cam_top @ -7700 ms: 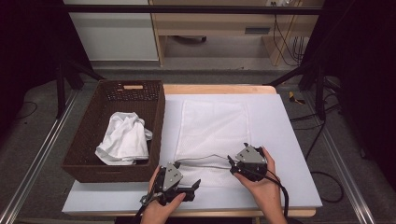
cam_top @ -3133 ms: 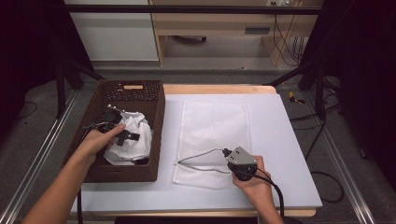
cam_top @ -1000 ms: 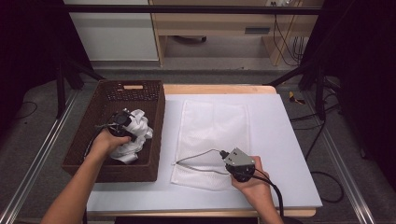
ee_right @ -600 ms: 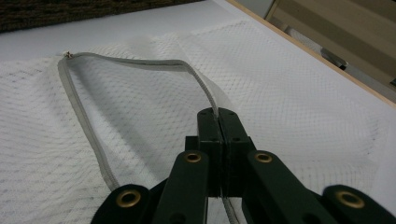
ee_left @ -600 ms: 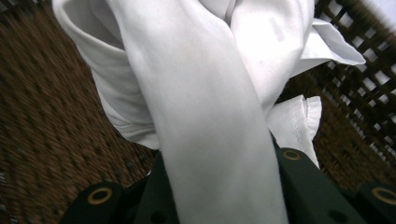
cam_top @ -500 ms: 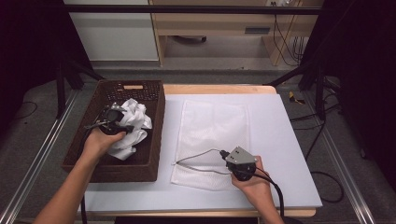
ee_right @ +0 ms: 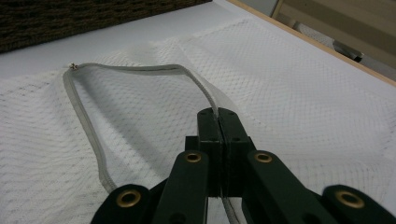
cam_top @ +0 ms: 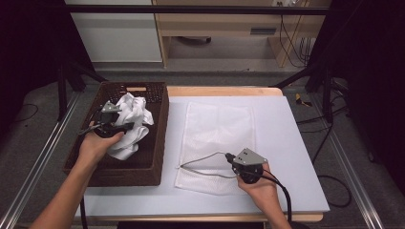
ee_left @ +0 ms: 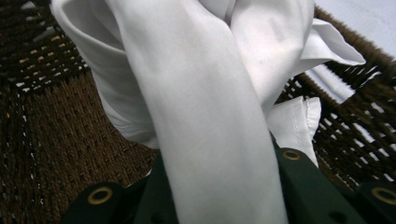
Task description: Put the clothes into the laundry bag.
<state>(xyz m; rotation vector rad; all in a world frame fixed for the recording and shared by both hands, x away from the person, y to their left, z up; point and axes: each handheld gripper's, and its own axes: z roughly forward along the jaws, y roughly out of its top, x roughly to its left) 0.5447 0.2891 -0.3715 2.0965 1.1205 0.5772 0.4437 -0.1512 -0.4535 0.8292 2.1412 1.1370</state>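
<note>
high view, nearest edge first: right hand-held gripper [cam_top: 228,158] low on the counter [cam_top: 296,143], clamped on the grey zipper edge [cam_top: 203,158] of a white mesh laundry bag [cam_top: 217,129]. bag flat on the counter, mouth toward the person, zipper edge lifted into an open loop.

right gripper view: jaws pressed together on the zipper edge [ee_right: 140,68], tape curving away from the tips and back round along the mesh [ee_right: 299,93]; dark weave of the basket [ee_right: 70,18] beyond, across a strip of bare counter.

to the left in the high view, a brown wicker basket [cam_top: 157,143] just beside the bag, on the counter's left side. left hand-held gripper [cam_top: 126,126] above the basket's middle, gripping a crumpled white garment [cam_top: 131,114]; cloth bunched up around the tips, lower folds trailing toward the basket floor.

left gripper view: garment [ee_left: 201,116] draped thick between the jaws, covering the tips, so pinched fast; wicker wall [ee_left: 56,121] close behind, a hemmed fold hanging to the right.

farther off in the high view: wooden counter edge [cam_top: 224,90], then grey floor, a pale wooden bench and cables at the back.
</note>
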